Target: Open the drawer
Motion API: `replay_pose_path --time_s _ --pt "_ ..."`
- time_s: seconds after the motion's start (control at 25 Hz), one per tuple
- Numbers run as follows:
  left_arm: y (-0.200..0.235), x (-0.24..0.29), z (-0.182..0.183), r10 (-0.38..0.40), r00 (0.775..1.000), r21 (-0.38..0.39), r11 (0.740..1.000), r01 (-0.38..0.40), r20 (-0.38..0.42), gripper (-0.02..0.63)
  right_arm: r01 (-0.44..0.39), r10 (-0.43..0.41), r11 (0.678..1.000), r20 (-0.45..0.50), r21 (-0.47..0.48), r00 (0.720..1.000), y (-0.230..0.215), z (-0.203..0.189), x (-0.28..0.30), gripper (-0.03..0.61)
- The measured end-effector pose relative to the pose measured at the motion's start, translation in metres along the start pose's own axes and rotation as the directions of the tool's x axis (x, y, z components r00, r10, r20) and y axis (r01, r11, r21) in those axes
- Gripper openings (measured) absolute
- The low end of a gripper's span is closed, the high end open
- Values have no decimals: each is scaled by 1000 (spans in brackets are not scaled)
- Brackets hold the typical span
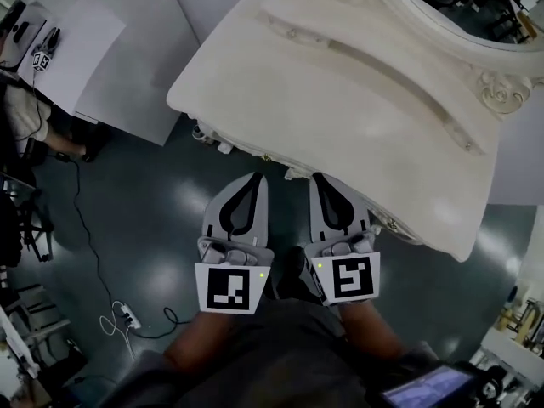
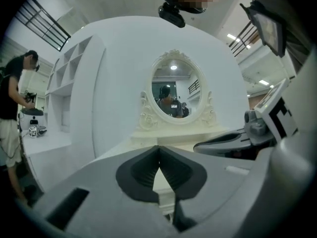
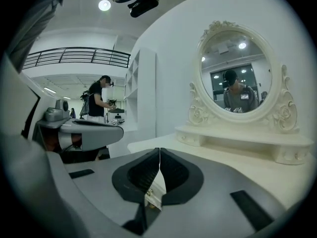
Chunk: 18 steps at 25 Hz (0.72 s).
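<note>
Two claws hang side by side just short of the front edge of a cream dressing table (image 1: 357,100), and neither touches it. The left claw (image 1: 255,179) is clenched, its dark pads meeting with nothing between them. The right claw (image 3: 159,152) is pressed together and empty in the same way.

The drawer (image 3: 157,185) sits under the overhang of the tabletop (image 1: 280,66), below the oval mirror (image 2: 173,90). In the head view nothing juts out past the front edge, so the drawer appears to be fully shut. Through the slit under the right claw's pads a small brass knob (image 3: 149,192) shows on the cream front, close ahead and a little low.

By this reading the task has barely started: the approach is nearly made, but no grip has been taken and no pull begun. What is left is almost everything. One claw has to spread, settle around the knob, clamp on it and draw the front straight out towards the person. Which claw will do it cannot be told.
</note>
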<state>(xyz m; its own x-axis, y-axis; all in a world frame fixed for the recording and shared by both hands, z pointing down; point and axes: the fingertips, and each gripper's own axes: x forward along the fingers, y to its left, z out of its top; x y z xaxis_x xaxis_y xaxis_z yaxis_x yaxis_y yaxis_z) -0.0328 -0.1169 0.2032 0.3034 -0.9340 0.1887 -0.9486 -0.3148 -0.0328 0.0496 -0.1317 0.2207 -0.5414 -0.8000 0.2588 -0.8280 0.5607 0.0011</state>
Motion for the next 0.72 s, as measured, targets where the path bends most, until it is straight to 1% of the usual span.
replay_pose_path --time_s 0.12,0.24,0.32,0.48,0.72 --pt "8 8 -33 -12 999 -44 999 10 -44 15 -1 1 1000 -20 15 1000 6 -20 13 14" --pt "11 14 -66 -8 997 -74 997 2 -82 15 3 -1 1000 -84 16 996 10 -48 17 14" --pt "9 17 -88 -10 994 -103 995 -1 -106 15 1 1 1000 -81 22 997 15 -60 17 14" --pt "6 23 -127 -13 990 -108 994 -2 -137 15 7 -1 999 -114 53 993 19 -92 14 14" --pt "10 32 -159 3 988 -87 996 -17 -155 15 20 -6 996 -172 84 985 19 -128 7 14"
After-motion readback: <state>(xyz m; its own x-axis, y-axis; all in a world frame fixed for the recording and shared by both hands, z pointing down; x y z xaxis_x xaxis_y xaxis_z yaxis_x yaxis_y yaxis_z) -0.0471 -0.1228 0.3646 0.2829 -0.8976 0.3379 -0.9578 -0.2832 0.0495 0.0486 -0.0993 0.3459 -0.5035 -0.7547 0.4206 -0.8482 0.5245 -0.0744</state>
